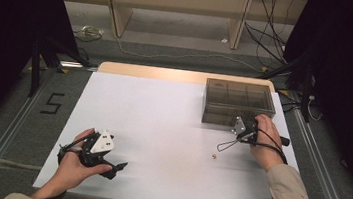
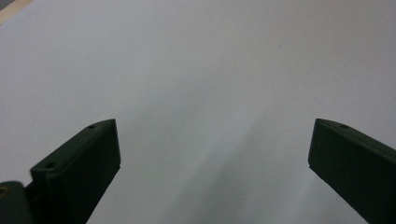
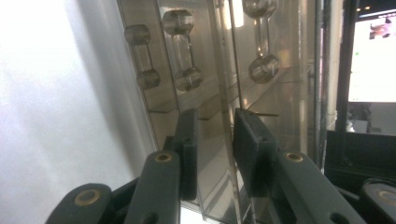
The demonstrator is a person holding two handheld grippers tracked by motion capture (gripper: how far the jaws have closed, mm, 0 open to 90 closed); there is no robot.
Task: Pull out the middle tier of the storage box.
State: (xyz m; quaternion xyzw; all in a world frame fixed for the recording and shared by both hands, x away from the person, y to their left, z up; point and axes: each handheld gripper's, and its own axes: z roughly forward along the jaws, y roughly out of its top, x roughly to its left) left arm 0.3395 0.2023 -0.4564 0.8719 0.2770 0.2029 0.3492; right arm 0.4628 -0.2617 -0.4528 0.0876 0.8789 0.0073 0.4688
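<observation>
Right claw (image 3: 215,140) astride front wall of smoky plastic box (image 1: 237,102), not clamped; left claw (image 2: 212,158) wide apart, idle; lid not yet opened.

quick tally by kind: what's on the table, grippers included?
Grippers: 2, left gripper and right gripper
Smoky clear box: 1
Small bead-like bit: 1
Total: 4
</observation>
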